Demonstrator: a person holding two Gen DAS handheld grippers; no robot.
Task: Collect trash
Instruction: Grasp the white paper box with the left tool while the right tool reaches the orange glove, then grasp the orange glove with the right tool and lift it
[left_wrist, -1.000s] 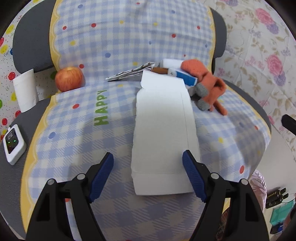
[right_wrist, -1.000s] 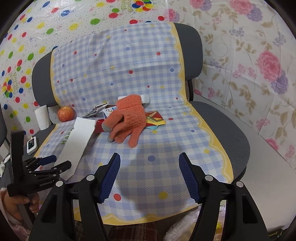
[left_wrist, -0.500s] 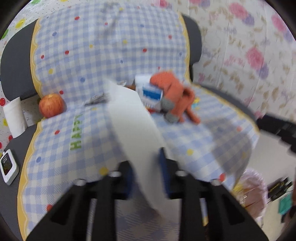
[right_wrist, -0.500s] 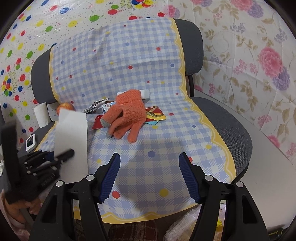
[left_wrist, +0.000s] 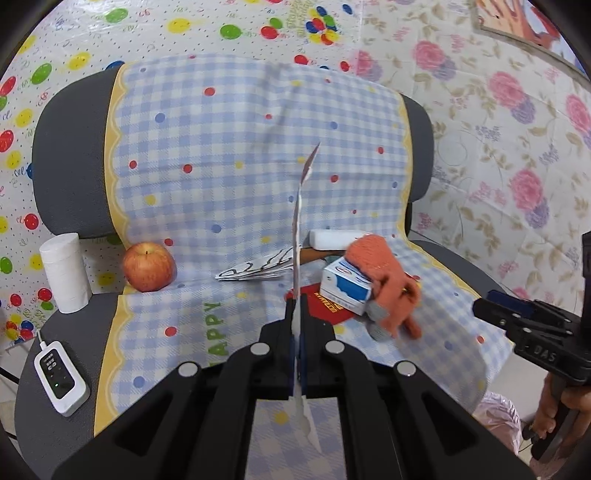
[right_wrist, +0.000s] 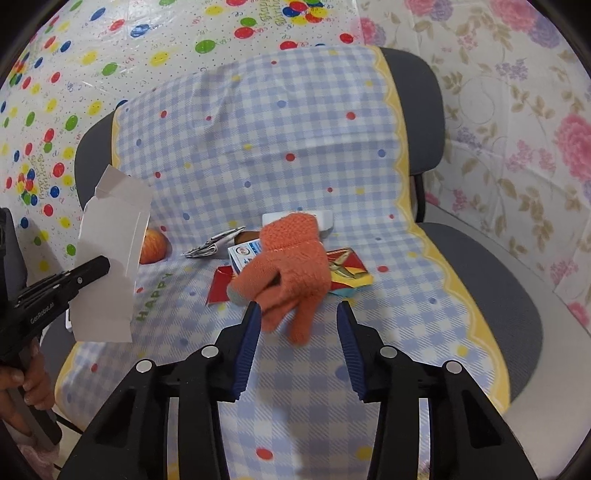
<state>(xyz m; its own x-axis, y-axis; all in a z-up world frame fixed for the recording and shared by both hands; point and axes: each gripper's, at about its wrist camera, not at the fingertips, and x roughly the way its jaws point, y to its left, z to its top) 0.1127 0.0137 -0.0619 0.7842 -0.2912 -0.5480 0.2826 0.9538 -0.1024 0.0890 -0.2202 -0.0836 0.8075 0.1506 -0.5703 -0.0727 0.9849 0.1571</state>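
- Paper (left_wrist: 297, 229), seen edge-on from the left wrist, is pinched in the left tongs (left_wrist: 297, 306), whose jaws are clamped on it; it stands clear above the seat, with the glove (left_wrist: 384, 280) and box (left_wrist: 345, 285) off to their right.
- From the right wrist, the right tongs (right_wrist: 298, 322) have just been narrowing, half-wide, nothing pinched; the glove's fingertips lie between the pads (right_wrist: 251, 332).
- Keep the paper gripped firmly; the glove looks like no trash, so nudge it aside gently.

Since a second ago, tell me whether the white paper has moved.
Yes. The left gripper has clamped the paper and lifted it off the seat cover; it now hangs above the HAPPY print.
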